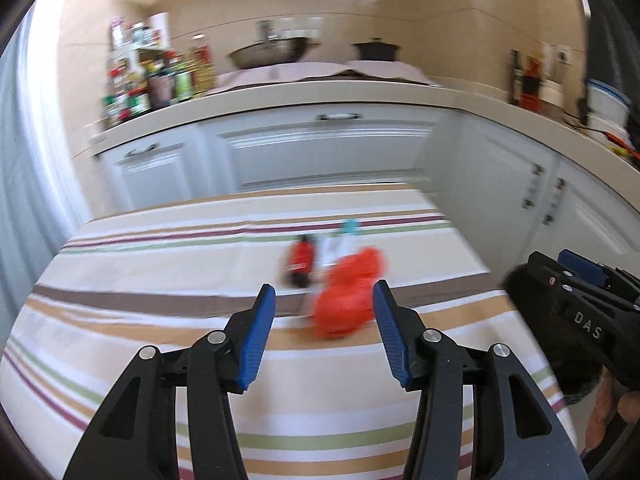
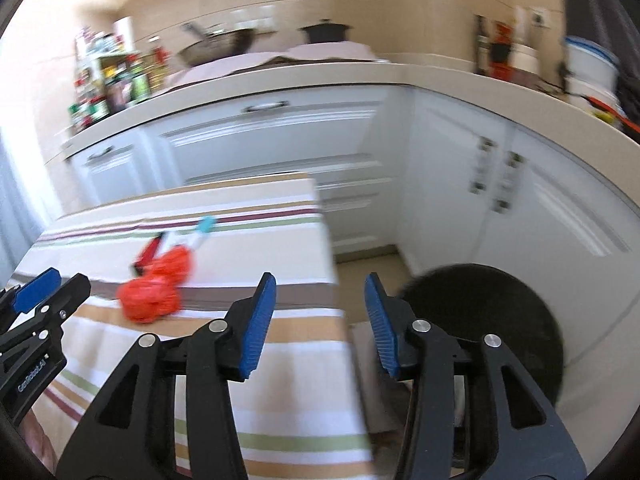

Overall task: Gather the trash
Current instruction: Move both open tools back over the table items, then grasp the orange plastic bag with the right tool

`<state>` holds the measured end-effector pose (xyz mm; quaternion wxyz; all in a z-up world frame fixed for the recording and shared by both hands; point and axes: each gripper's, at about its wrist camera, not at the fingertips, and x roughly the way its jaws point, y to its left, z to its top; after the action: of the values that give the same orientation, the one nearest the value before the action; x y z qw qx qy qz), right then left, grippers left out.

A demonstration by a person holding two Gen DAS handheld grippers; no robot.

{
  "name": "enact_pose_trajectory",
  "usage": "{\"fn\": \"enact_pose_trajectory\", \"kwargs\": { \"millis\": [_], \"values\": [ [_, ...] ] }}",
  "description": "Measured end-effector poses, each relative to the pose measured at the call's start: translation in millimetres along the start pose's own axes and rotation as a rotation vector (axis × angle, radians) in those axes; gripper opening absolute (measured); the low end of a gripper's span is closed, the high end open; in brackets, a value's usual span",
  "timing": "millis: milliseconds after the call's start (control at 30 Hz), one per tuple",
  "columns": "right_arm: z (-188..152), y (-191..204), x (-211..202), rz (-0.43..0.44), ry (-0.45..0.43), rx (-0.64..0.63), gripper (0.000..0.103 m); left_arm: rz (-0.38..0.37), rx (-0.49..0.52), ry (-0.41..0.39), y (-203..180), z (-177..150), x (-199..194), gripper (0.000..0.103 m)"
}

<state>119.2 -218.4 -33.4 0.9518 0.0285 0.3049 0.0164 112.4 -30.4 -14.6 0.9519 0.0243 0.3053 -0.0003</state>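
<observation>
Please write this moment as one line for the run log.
trash: crumpled orange plastic bag on striped tablecloth, untouched | left gripper: open, empty | right gripper: open, empty | black round bin: floor

Each view looked forward and downward along its own blue-padded fingers, from above the near part of the striped table (image 1: 160, 264), toward the white cabinets (image 1: 320, 152) and the counter (image 1: 280, 98). The left wrist view sat over the table's middle; the right wrist view sat near its right edge (image 2: 332, 248), above the floor. Both showed the blurred red trash (image 1: 348, 296).
</observation>
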Motion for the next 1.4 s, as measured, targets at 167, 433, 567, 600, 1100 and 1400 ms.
{"fn": "enact_pose_trajectory", "kwargs": {
  "millis": [167, 433, 567, 600, 1100, 1400],
  "values": [
    [1, 54, 14, 0.090, 0.034, -0.059, 0.045, 0.084, -0.059, 0.019, 50, -9, 0, 0.050],
    [0, 110, 36, 0.158, 0.092, -0.117, 0.058, 0.183, -0.127, 0.035, 106, -22, 1, 0.052],
    [1, 127, 48, 0.162, 0.120, -0.127, 0.064, 0.225, -0.160, 0.041, 130, -25, 2, 0.053],
    [1, 130, 52, 0.159, 0.128, -0.128, 0.068, 0.233, -0.168, 0.044, 135, -26, 2, 0.053],
    [-3, 132, 75, 0.133, 0.207, -0.154, 0.051, 0.193, -0.181, 0.077, 137, -29, 18, 0.054],
    [4, 107, 56, 0.086, 0.125, -0.165, 0.049, 0.099, -0.122, 0.075, 91, -19, 29, 0.054]
  ]
}}
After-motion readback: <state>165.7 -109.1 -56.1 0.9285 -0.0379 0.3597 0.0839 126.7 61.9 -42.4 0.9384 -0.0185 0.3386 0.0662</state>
